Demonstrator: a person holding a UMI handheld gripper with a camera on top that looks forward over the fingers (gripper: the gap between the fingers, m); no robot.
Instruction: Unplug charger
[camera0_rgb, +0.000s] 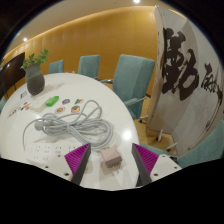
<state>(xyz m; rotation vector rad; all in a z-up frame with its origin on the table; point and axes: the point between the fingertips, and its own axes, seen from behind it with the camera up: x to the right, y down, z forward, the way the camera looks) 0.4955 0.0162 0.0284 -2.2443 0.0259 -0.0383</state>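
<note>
The gripper (112, 158) hangs over the near edge of a round white table (95, 90), its two fingers spread apart with magenta pads (77, 156) facing inward. A small pale charger (110, 158) sits on the table between the fingers, with a gap on each side, so neither pad presses on it. A grey cable (70, 125) lies in loose coils just beyond the fingers, near the table's middle. Toward the far edge stands a potted plant (35, 72), with a few small objects (66, 101) beside it. Teal chairs (130, 75) ring the far side.
</note>
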